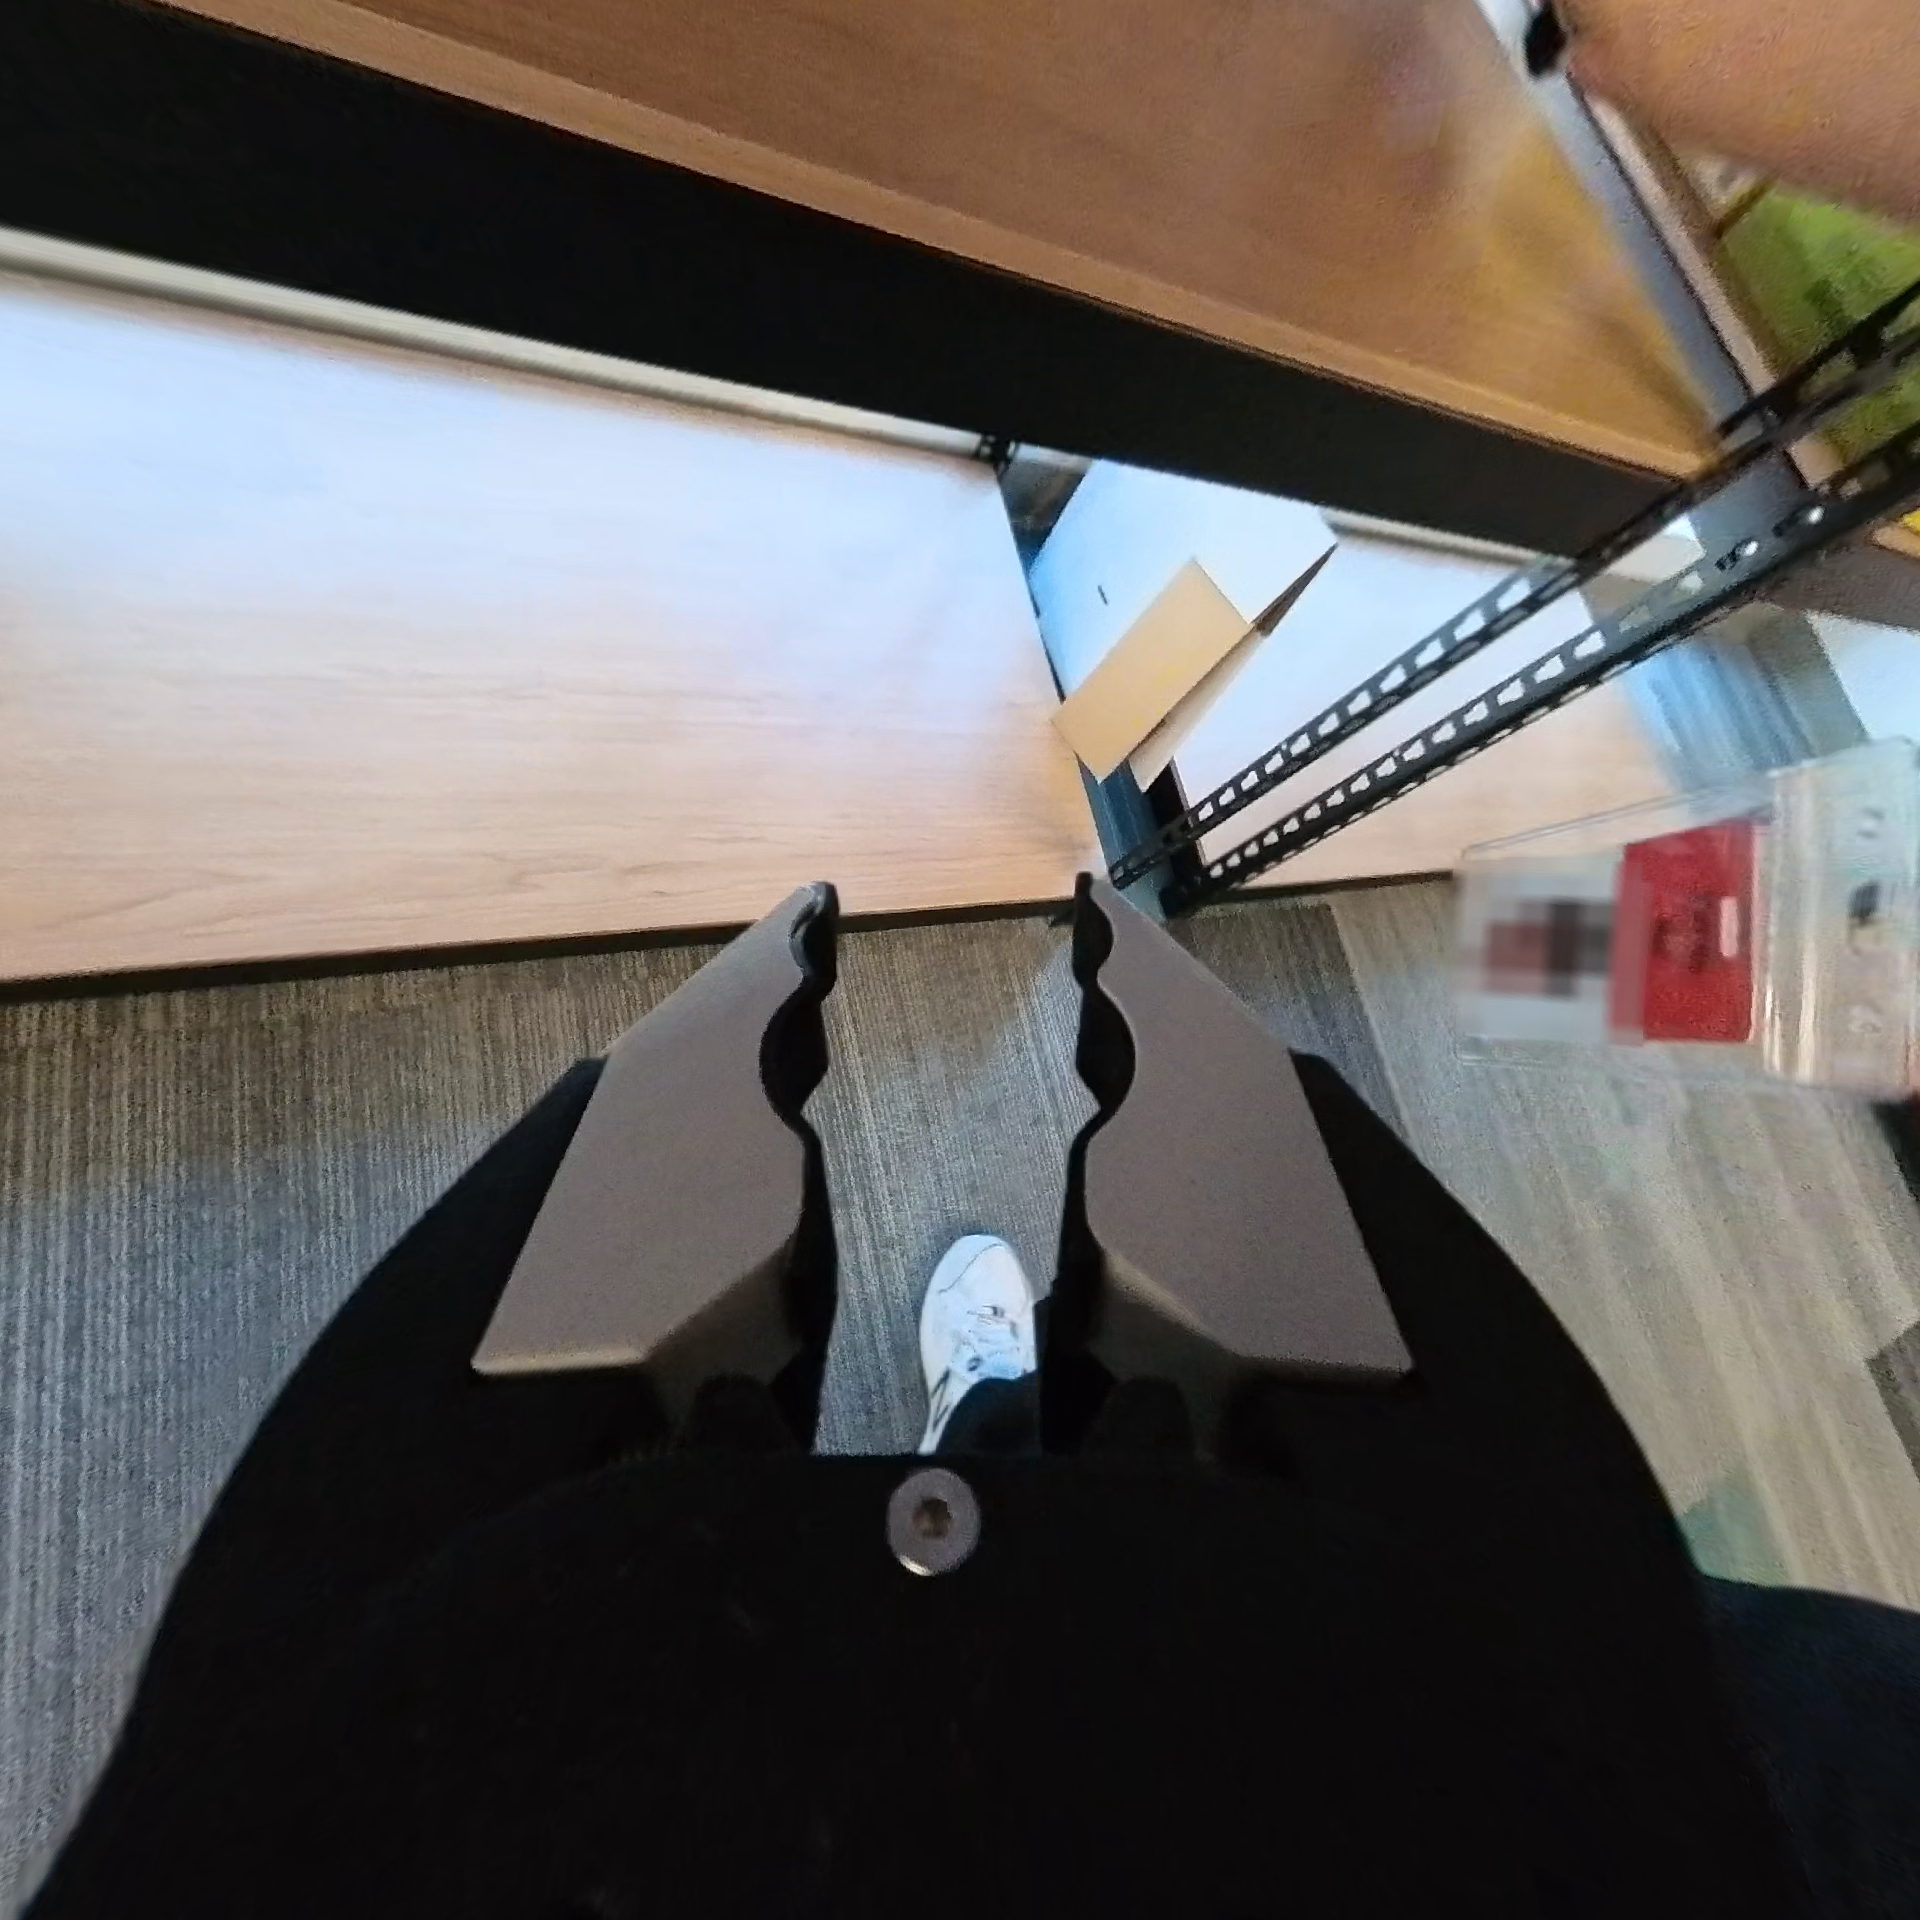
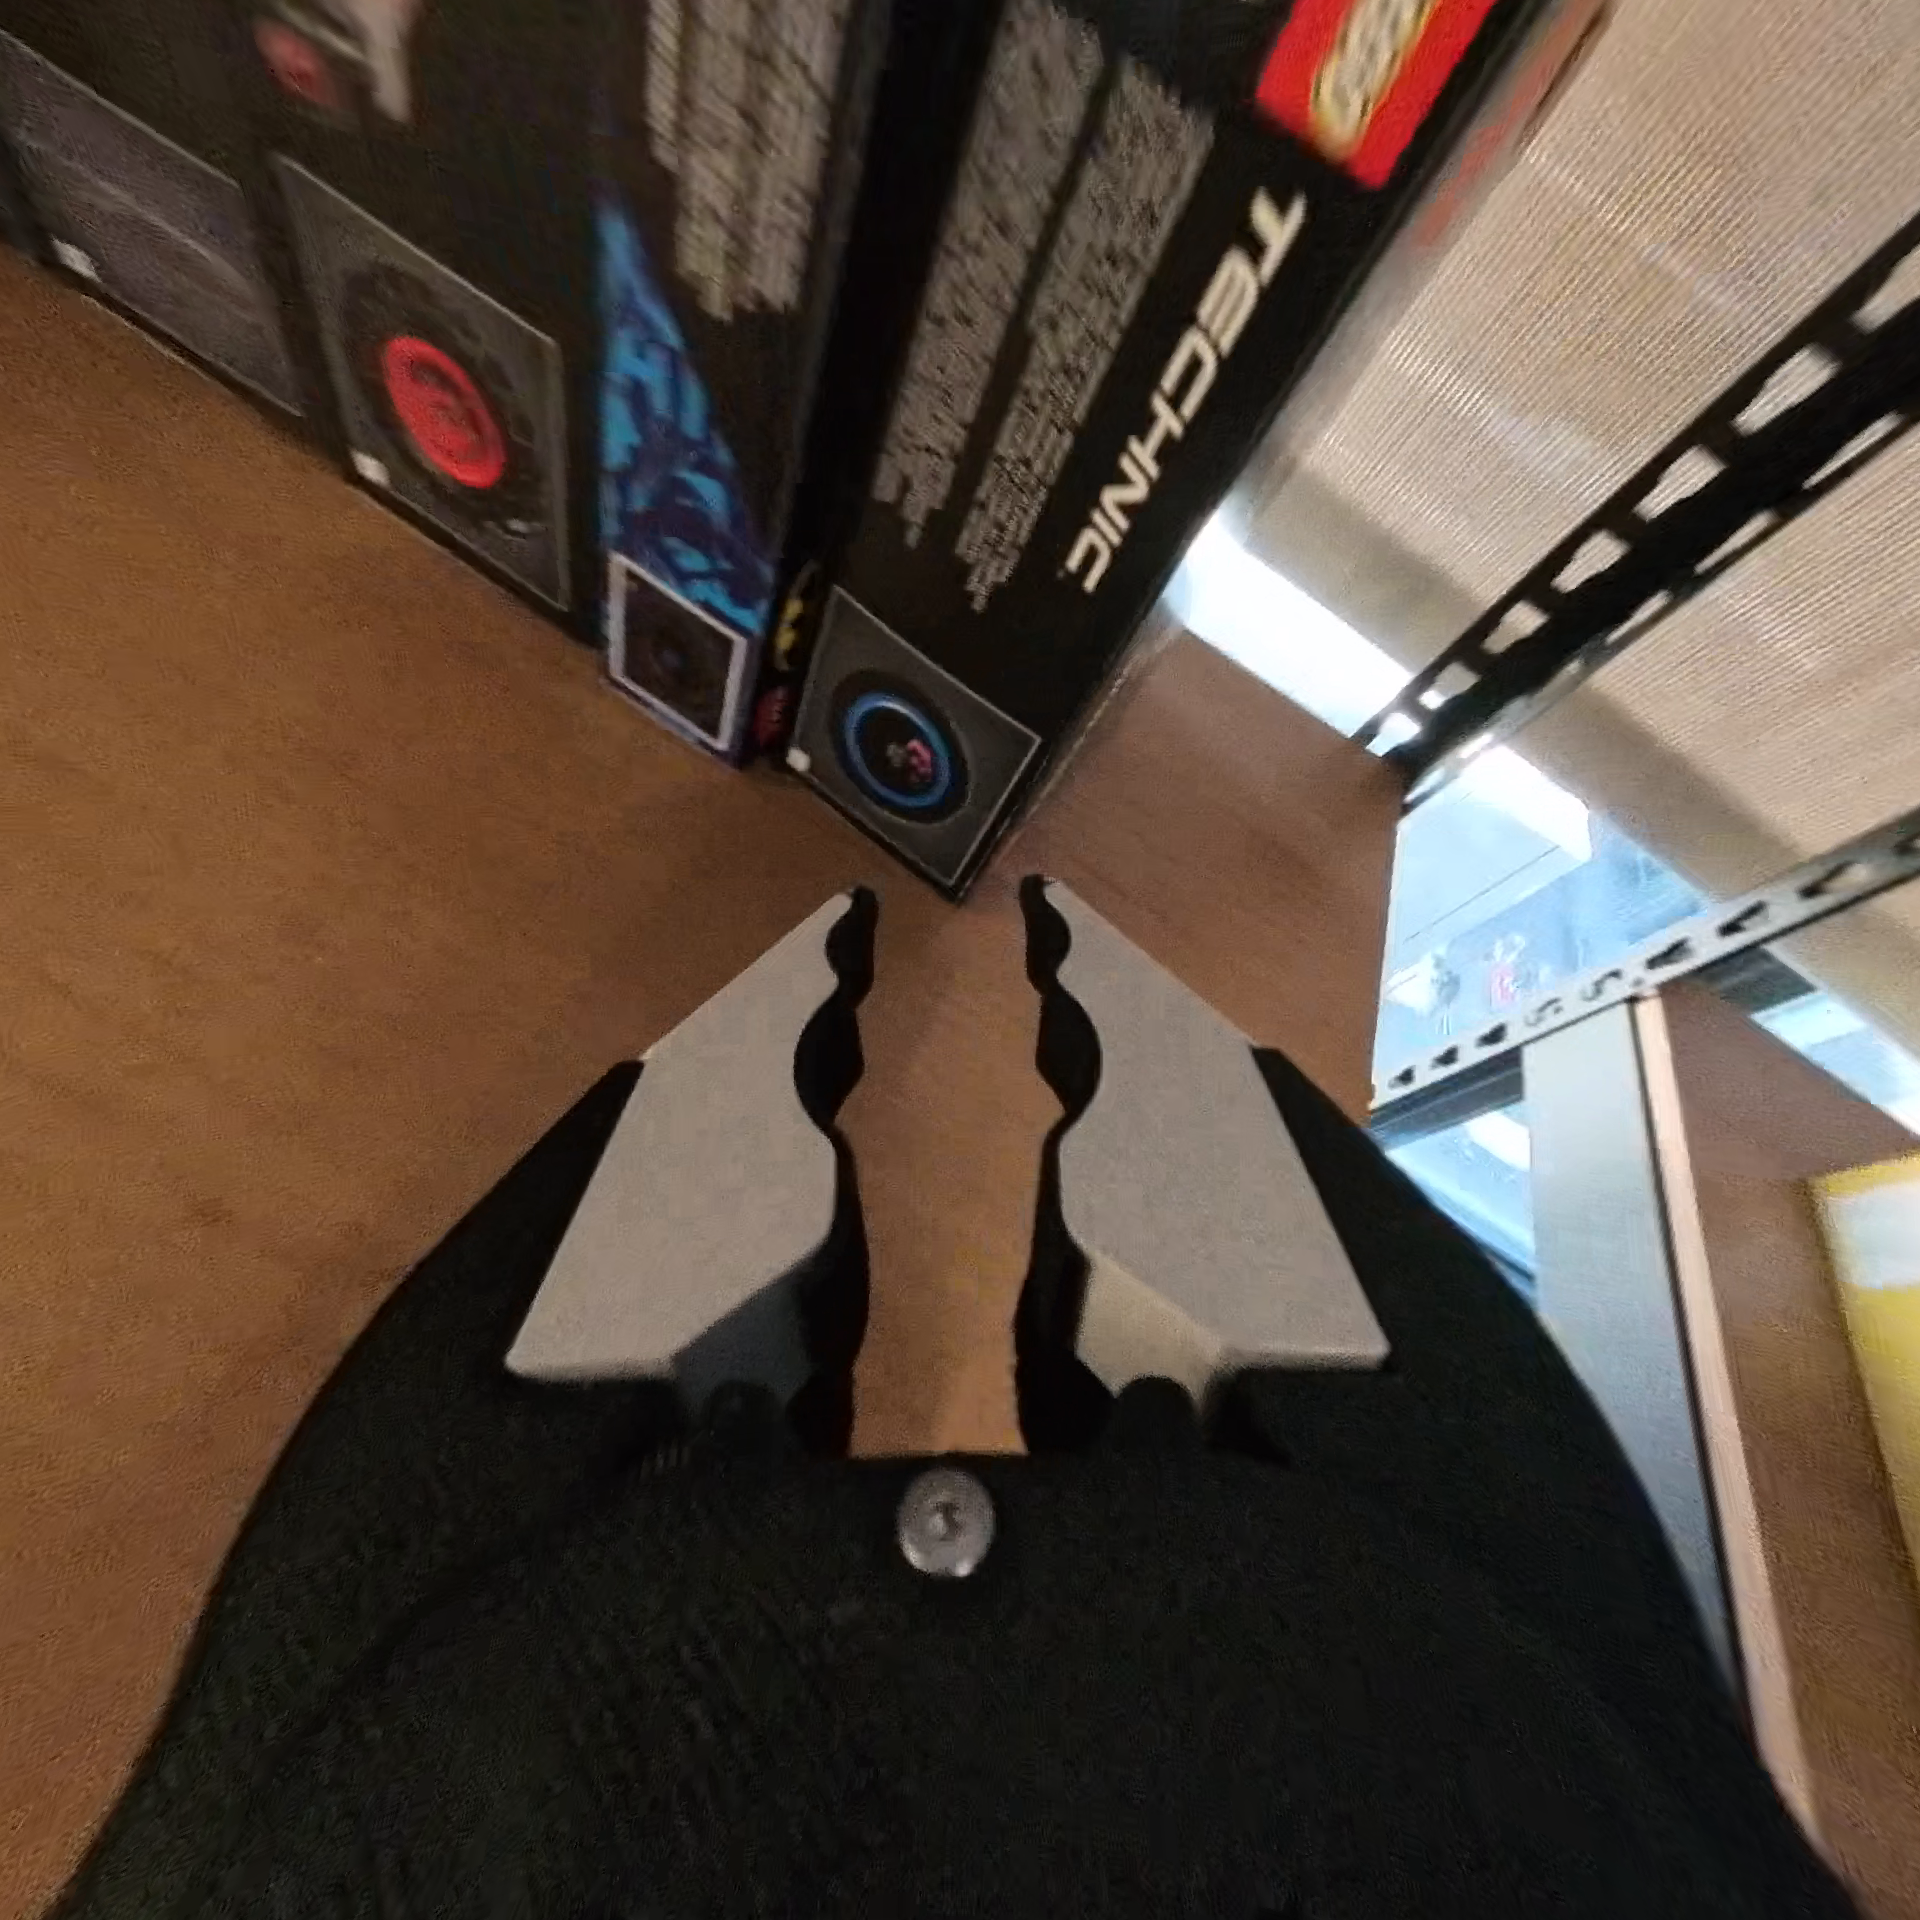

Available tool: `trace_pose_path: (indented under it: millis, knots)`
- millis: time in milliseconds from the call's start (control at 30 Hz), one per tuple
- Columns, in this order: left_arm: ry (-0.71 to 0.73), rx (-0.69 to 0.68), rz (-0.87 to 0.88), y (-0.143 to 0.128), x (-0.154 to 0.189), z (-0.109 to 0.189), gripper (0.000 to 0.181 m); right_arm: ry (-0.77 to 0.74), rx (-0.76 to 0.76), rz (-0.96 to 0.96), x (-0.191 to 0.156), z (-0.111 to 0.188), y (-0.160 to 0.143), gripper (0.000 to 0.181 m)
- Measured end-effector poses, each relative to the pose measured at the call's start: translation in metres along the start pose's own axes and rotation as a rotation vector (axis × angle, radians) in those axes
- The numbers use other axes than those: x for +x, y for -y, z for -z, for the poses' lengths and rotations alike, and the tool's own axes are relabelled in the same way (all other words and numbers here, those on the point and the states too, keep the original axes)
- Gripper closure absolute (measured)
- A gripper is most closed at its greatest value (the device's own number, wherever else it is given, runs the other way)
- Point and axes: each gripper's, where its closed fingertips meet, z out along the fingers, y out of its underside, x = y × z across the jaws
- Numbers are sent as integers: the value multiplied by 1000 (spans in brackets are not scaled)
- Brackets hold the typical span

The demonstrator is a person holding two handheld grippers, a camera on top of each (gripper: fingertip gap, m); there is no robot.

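Observation:
My left gripper is open and empty. It points down past the front edge of a light wood shelf board toward grey carpet. A white shoe shows between its fingers on the carpet. My right gripper is open and empty. It hovers over a brown wooden shelf, its tips just short of the lower corner of a tall black toy box. That box stands upright at the right end of a row of black boxes.
Black perforated shelf rails and a tan cardboard piece lie right of the left gripper, with a clear badge holder holding a red card dangling near. A darker wood shelf is above. Rails, a beige blind and a yellow object stand to the right. Left tips to right tips: about 65 cm.

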Motion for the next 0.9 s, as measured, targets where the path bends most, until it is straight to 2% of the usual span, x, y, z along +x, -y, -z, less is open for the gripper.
trace_pose_path:
  millis: [133,200,300,433,500,533,633,733,833,900]
  knots:
    - [28,56,11,2,-18,50,137,-8,50,-69,-41,89,14,152]
    - [42,96,-2,9,-29,81,136,19,102,-112,-71,146,29,154]
    - [63,172,-19,30,-44,140,135,62,155,-70,-122,246,60,164]
    - [127,263,-81,69,-61,254,132,99,128,-1,-175,380,114,166]
    - [183,302,-121,88,-70,321,132,133,118,-21,-194,437,148,180]
    - [221,321,-138,97,-75,355,131,119,113,-44,-197,458,166,180]
    - [306,400,-137,120,-86,451,130,116,157,-114,-206,505,237,174]
    - [353,464,-113,140,-92,520,131,63,267,-85,-204,531,314,166]
    - [374,509,-113,160,-98,550,126,104,300,-81,-210,537,370,138]
    - [368,537,-138,178,-99,550,127,137,306,-89,-215,539,397,138]
